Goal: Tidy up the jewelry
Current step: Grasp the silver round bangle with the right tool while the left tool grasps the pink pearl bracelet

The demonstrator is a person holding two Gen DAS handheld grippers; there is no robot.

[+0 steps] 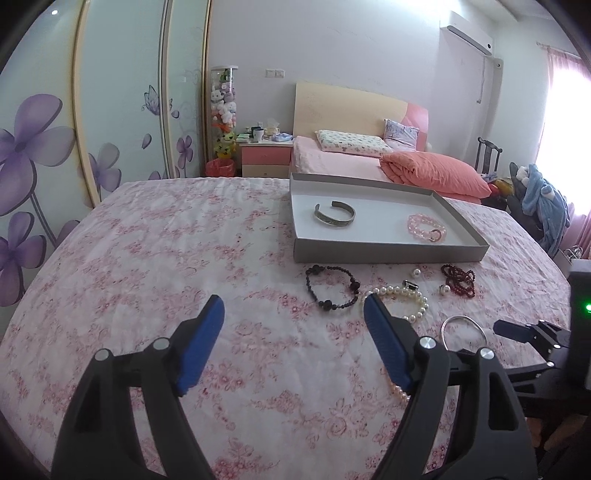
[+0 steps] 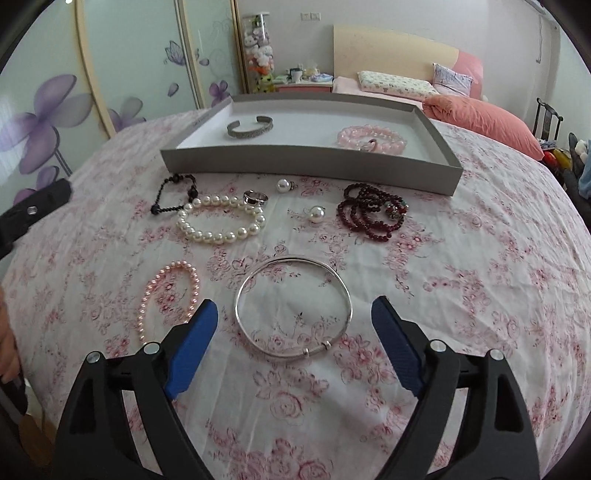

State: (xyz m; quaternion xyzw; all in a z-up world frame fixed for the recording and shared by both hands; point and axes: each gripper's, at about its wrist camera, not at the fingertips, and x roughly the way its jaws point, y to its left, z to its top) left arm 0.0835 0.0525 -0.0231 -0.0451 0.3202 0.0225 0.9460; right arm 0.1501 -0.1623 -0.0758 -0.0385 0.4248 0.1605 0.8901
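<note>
- Hovering spread wide, right tongs frame a thin silver bangle on the floral worktop.
- Left tongs gape empty beside a white pearl bracelet.

This is a bedroom in a home. A bed with a pale wood headboard, a patterned pillow and an orange quilt stands against the far wall, with a pink nightstand beside it carrying cups and small items. Sliding wardrobe doors printed with purple flowers line the left side. A tall clear tube of plush toys stands in the corner, and an air conditioner hangs high on the wall. Pink curtains frame a bright window.
</note>
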